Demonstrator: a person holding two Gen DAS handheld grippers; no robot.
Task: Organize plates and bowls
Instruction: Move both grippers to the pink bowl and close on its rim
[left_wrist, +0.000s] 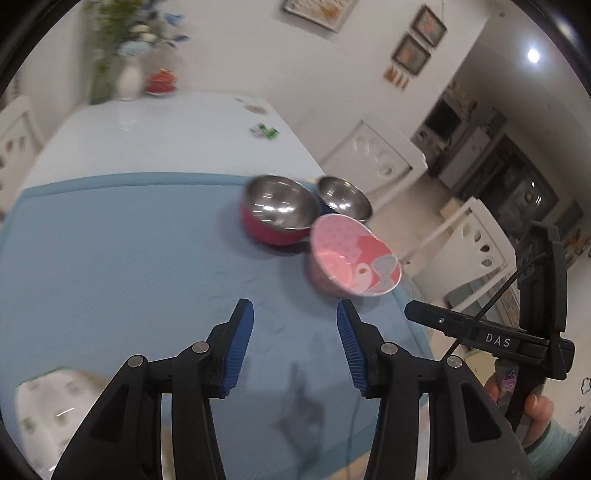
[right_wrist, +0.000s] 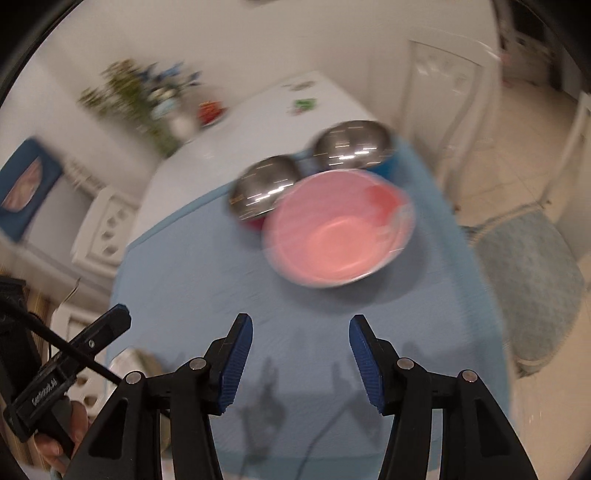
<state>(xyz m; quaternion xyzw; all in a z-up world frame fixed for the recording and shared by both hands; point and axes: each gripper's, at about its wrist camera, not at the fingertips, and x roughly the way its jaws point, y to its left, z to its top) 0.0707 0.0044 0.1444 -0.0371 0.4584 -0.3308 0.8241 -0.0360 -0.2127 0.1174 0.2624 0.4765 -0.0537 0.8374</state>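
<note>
Three bowls cluster at the far right of the blue mat (left_wrist: 110, 258). They are a pink patterned bowl (left_wrist: 354, 254), a steel bowl with a red outside (left_wrist: 279, 208) and a steel bowl with a blue outside (left_wrist: 343, 195). My left gripper (left_wrist: 295, 310) hovers over the mat short of the pink bowl, open with nothing between its blue pads. In the right wrist view the pink bowl (right_wrist: 332, 240) sits ahead of my right gripper (right_wrist: 301, 325), which is also open and holds nothing. The two steel bowls (right_wrist: 266, 188) (right_wrist: 351, 147) stand behind the pink one. A white patterned plate (left_wrist: 48, 406) lies at the mat's near left corner.
The white table (left_wrist: 166, 129) runs on beyond the mat, with a vase of flowers (left_wrist: 129, 79) and a red item (left_wrist: 160, 81) at its far end. White chairs (left_wrist: 373, 155) stand along the right side. A blue rug (right_wrist: 532, 266) lies on the floor.
</note>
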